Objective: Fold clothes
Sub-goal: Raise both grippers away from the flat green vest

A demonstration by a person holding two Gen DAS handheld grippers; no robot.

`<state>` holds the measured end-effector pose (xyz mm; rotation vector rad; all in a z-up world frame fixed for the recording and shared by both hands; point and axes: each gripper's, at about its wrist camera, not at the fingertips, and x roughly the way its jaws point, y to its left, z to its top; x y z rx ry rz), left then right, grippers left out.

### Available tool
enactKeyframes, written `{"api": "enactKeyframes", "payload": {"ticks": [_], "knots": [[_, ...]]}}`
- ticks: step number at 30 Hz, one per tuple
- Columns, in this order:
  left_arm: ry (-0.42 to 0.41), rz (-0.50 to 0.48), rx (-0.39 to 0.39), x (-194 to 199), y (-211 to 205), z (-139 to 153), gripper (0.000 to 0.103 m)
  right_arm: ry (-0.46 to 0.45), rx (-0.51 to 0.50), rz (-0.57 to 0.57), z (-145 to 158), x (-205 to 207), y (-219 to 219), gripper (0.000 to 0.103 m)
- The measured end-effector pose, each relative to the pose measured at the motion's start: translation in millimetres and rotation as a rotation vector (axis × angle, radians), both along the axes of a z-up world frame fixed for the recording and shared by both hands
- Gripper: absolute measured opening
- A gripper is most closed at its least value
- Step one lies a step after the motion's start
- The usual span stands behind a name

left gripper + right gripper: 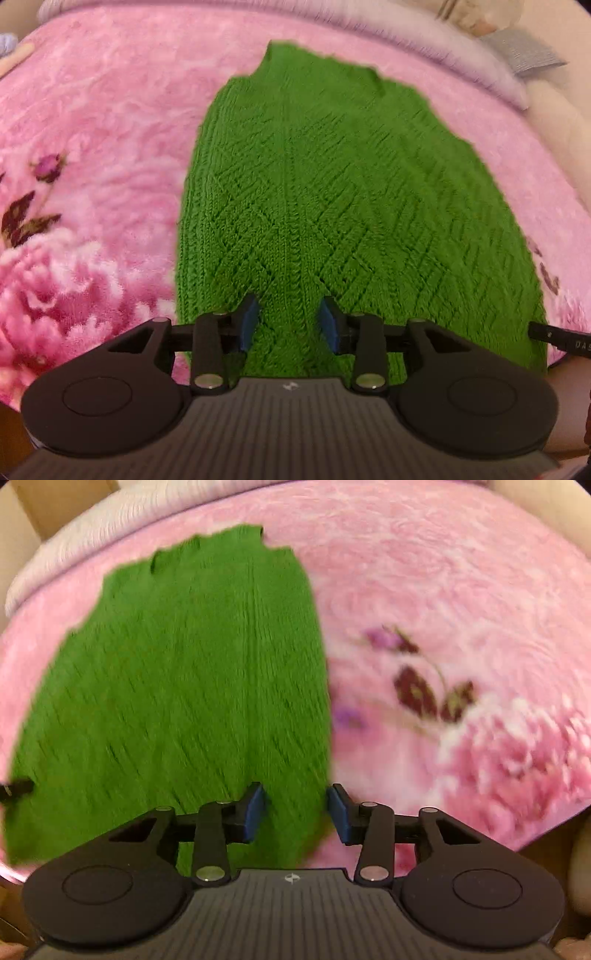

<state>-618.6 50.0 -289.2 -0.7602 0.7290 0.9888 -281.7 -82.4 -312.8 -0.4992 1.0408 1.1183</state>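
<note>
A green knitted sweater (332, 192) lies flat on a pink flowered blanket (96, 122), while the left gripper (290, 321) hangs over its near hem and the right gripper (295, 808) over its right edge, both spread wide and holding nothing.

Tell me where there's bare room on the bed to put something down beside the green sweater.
Bare pink blanket lies open left of the green sweater, and right of it toward the printed flowers. The middle is covered by the sweater.
</note>
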Motion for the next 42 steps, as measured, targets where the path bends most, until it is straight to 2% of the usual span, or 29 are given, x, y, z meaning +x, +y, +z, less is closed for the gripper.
{"api": "enactKeyframes", "payload": {"ticks": [3,6,7,9,10,11,12,13,16,20,23,27,31,36,42], "knots": [[-0.004,-0.012,0.051,-9.3,-18.0,2.8,0.035,0.016,0.054,-0.033,-2.8,-2.3,-26.8,0.049],[-0.027,-0.028,0.102,-16.9,-40.5,9.2,0.045,0.019,0.123,-0.064,7.9,-8.5,-49.3,0.053],[-0.031,-0.023,0.115,-18.6,-49.6,13.1,0.045,0.014,0.143,-0.06,15.6,-14.3,-53.4,0.056],[-0.019,0.003,0.082,-19.9,-65.1,26.7,0.046,0.004,0.184,-0.053,31.1,-26.0,-61.6,0.057],[-0.029,-0.007,0.09,-20.3,-74.8,36.9,0.049,-0.001,0.204,-0.05,38.9,-31.9,-65.6,0.063],[-0.035,-0.018,0.104,-20.4,-84.7,46.7,0.057,-0.006,0.224,-0.046,46.6,-37.7,-69.7,0.068],[-0.025,-0.028,0.14,-19.1,-94.7,54.7,0.065,-0.01,0.244,-0.043,54.4,-43.6,-73.8,0.083],[-0.007,-0.026,0.178,-18.1,-103.5,61.0,0.065,-0.015,0.264,-0.039,62.2,-49.4,-77.9,0.089],[0.02,-0.005,0.234,-15.8,-123.6,74.7,0.065,-0.034,0.302,-0.025,82.7,-66.5,-88.7,0.089],[0.048,-0.008,0.266,-12.1,-144.7,85.6,0.073,-0.064,0.296,0.002,95.9,-83.8,-99.2,0.089],[0.066,-0.006,0.279,-10.0,-157.5,86.3,0.073,-0.079,0.28,-0.011,94.3,-92.3,-106.9,0.089],[0.087,-0.003,0.291,-7.6,-173.1,83.8,0.079,-0.089,0.257,-0.012,86.4,-99.3,-116.4,0.089],[0.103,-0.007,0.302,-5.0,-186.1,81.4,0.081,-0.104,0.246,-0.02,81.2,-104.8,-126.4,0.089],[0.11,-0.015,0.325,-3.6,-193.4,80.5,0.086,-0.123,0.255,-0.035,80.5,-106.3,-137.0,0.089],[0.107,-0.018,0.336,-4.1,-199.8,79.8,0.087,-0.138,0.273,-0.032,84.8,-108.2,-144.7,0.089]]}}
